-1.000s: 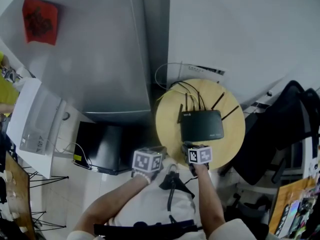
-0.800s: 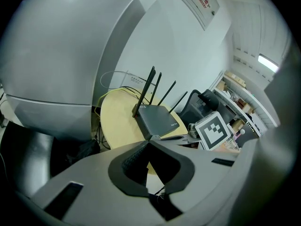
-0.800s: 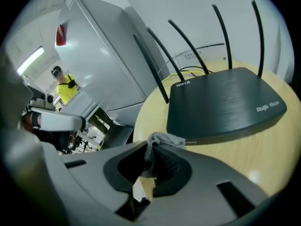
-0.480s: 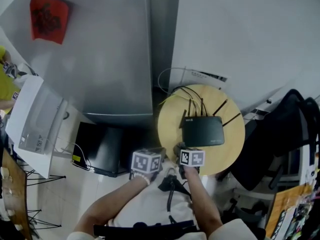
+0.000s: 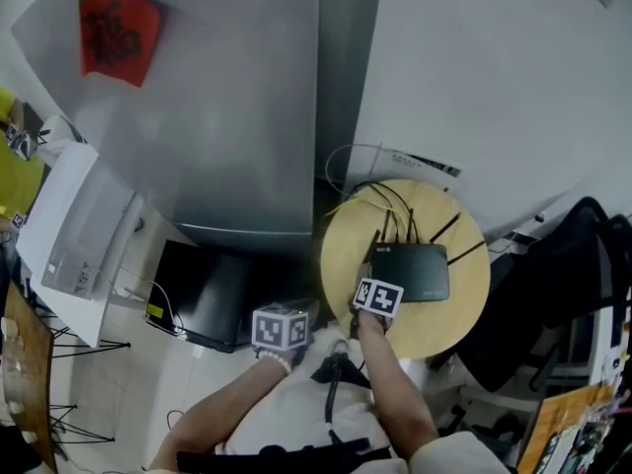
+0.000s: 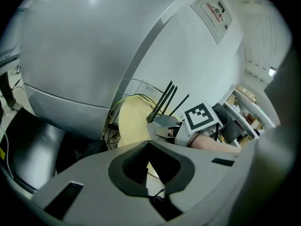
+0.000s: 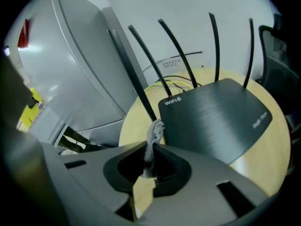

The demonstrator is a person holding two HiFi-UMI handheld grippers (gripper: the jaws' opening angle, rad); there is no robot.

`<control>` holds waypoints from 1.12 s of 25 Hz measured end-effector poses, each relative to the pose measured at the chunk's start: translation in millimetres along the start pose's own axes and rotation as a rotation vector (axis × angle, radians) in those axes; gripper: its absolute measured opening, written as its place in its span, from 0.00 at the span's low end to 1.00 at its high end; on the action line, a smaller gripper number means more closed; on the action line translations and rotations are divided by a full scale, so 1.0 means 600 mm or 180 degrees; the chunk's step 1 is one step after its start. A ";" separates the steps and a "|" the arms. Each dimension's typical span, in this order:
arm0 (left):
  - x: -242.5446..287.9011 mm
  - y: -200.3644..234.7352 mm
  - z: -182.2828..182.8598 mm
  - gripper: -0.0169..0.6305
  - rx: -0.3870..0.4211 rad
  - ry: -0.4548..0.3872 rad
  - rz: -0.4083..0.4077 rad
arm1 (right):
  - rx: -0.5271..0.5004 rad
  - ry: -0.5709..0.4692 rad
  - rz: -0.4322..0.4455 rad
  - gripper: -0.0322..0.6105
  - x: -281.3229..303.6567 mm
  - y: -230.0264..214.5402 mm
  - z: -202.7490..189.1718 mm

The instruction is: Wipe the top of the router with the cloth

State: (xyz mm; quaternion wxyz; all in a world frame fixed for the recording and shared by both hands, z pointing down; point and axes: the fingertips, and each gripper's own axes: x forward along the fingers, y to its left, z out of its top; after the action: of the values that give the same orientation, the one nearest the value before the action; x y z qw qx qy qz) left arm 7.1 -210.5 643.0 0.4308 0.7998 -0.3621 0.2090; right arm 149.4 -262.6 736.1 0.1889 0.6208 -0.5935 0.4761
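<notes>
The right tool [image 7: 151, 146] pinches a crumpled grey cloth [image 7: 155, 131] at the near left corner of the flat black router [image 7: 216, 117]. The router sits on the round pale wooden table [image 7: 265, 173]. The left tool [image 6: 148, 144] is pressed together and empty, beside the table.

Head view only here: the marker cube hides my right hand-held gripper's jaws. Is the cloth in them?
Observer: Yes. The right hand-held gripper is shut on a thin grey-white cloth, which sticks out past the jaws.
Operator: Where is its tip relative to the router?
Observer: Beside the edge of the flat black router, just below the WIFI6 print; I cannot confirm contact.
Operator: And the left one?
Observer: The left hand-held gripper is shut, with nothing between its jaws.
</notes>
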 end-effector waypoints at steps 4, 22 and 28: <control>-0.007 0.006 -0.004 0.02 -0.0054 -0.0023 0.0003 | 0.0033 -0.0014 -0.0054 0.11 -0.002 -0.004 0.004; -0.129 -0.010 -0.060 0.02 0.0283 -0.0140 -0.0357 | 0.0190 -0.0381 0.0198 0.11 -0.166 0.017 -0.105; -0.246 -0.044 -0.064 0.02 0.0796 -0.0458 -0.0776 | 0.0167 -0.0788 0.0511 0.11 -0.319 0.112 -0.169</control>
State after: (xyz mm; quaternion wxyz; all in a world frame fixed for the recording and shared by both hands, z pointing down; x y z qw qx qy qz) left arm -69.7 -109.6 554.0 0.3232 0.8979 -0.2635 0.1409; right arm 80.9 -90.1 605.9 0.0593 0.6300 -0.6473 0.4249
